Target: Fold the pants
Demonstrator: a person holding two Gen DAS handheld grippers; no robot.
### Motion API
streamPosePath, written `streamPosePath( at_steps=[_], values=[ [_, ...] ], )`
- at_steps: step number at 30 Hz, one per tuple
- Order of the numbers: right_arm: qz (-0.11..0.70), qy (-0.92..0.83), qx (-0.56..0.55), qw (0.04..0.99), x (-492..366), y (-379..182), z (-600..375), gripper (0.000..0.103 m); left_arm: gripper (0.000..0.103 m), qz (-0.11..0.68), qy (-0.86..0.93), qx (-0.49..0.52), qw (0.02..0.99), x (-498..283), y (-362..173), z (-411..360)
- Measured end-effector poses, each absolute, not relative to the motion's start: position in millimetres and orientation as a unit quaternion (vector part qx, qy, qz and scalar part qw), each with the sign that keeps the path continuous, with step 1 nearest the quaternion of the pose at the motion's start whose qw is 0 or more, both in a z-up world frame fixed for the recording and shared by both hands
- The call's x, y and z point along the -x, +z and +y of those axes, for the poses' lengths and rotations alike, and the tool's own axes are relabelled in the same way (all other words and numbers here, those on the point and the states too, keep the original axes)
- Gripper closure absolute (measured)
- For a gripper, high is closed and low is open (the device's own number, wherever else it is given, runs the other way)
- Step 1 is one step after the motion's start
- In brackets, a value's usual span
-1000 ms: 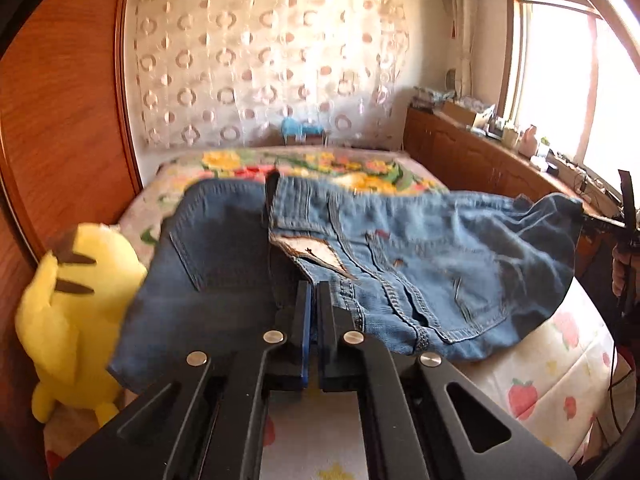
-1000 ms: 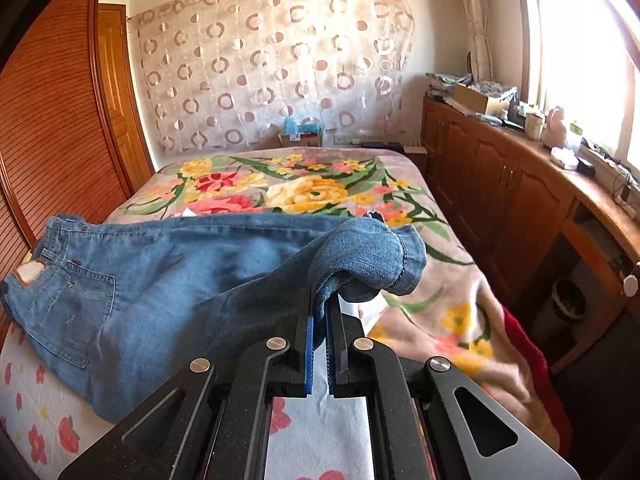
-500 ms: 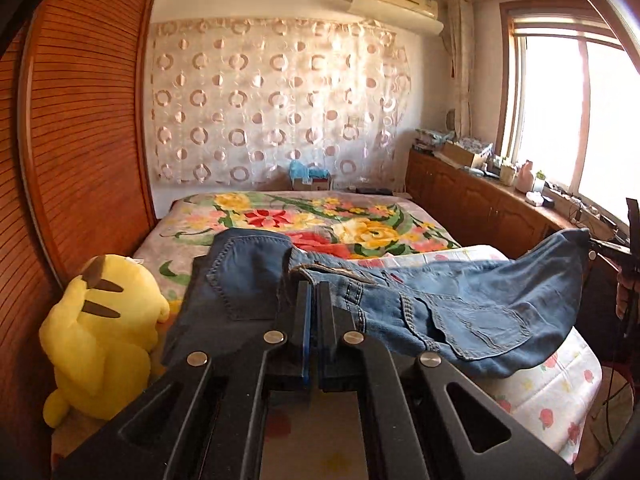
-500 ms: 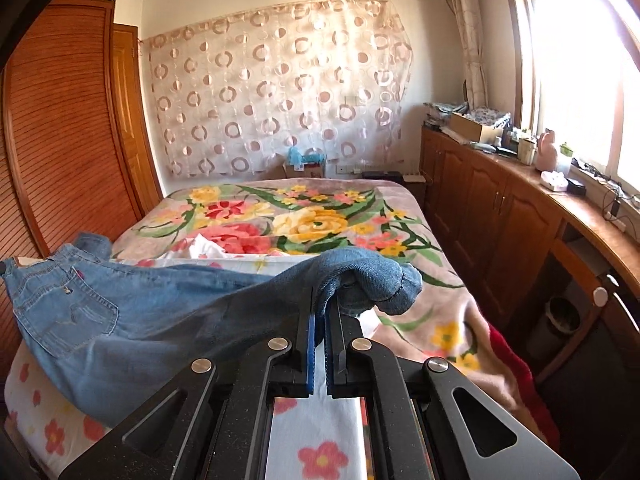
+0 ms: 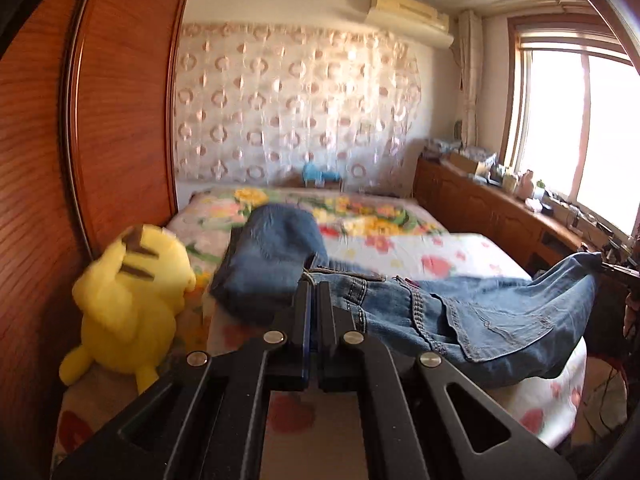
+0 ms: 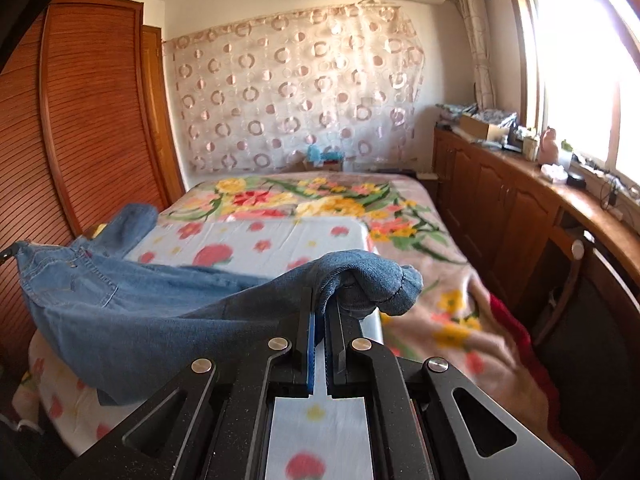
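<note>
Closest in, the left gripper (image 5: 313, 285) has its black jaws pinched fully together on the waistband edge of the jeans (image 5: 460, 320), the denim rising straight out of the narrow slot between the blue-lined pads. The right gripper (image 6: 319, 295) is likewise clamped tight, on the hem end of a leg, whose cuff bunches and curls over the right-hand finger in a soft roll. Between the two grips the jeans (image 6: 132, 300) hang stretched and sagging above the bed, mid-blue washed denim with pale stitched seams, a patch pocket and a ribbed waistband; a darker fold of it droops beyond the left jaws. Beneath lies a smooth pale sheet (image 6: 256, 244) printed with red strawberries, spread over a fuzzy floral blanket (image 6: 424, 248). A plump yellow plush toy (image 5: 132, 304) sits by the ribbed wooden wardrobe (image 5: 104, 120). Farther off hangs a sheer curtain (image 6: 296, 100) patterned with rings.
</note>
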State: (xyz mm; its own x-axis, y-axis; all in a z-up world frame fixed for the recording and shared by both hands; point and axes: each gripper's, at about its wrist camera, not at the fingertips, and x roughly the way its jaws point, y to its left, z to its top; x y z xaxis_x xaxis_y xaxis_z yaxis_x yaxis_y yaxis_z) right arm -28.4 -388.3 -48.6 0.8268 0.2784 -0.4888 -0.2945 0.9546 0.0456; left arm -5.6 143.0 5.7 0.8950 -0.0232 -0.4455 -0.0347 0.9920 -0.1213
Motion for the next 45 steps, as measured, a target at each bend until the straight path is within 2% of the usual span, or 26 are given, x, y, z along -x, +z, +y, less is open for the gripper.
streamPosePath(
  at_steps=[7,11,12,14,15,16,17,18,19,22,31,45],
  values=[
    [0.318,0.143,0.009,0.937,33,-95,-392,0.100,0.100,0.296,0.007,0.062,0.953,-2,-44,139],
    [0.351,0.136,-0.020,0.926,27,-118,-403,0.100,0.100,0.301,0.019,0.050,0.952,3,-51,132],
    [0.356,0.133,-0.025,0.925,24,-120,-402,0.099,0.100,0.303,0.021,0.045,0.952,4,-51,131],
    [0.368,0.129,-0.035,0.920,23,-126,-406,0.092,0.099,0.302,0.019,0.035,0.953,5,-47,127],
    [0.374,0.127,-0.035,0.918,22,-126,-406,0.085,0.091,0.300,0.015,0.033,0.953,6,-46,127],
    [0.380,0.123,-0.032,0.916,21,-128,-408,0.079,0.073,0.297,0.013,0.032,0.954,9,-45,127],
    [0.385,0.118,-0.029,0.915,20,-127,-406,0.075,0.063,0.290,0.012,0.030,0.956,10,-41,124],
    [0.386,0.112,-0.028,0.915,20,-127,-407,0.065,0.051,0.286,0.008,0.030,0.958,10,-40,124],
    [0.385,0.108,-0.029,0.916,24,-125,-406,0.063,0.042,0.284,0.002,0.031,0.958,9,-38,121],
    [0.369,0.105,-0.041,0.923,29,-113,-409,0.062,0.026,0.292,-0.017,0.031,0.956,1,-39,111],
    [0.359,0.095,-0.066,0.926,21,-107,-416,0.051,0.024,0.309,-0.068,0.031,0.948,-17,-55,66],
    [0.380,0.090,-0.132,0.911,14,-125,-424,0.049,0.024,0.325,-0.094,0.022,0.941,-21,-69,33]
  ],
)
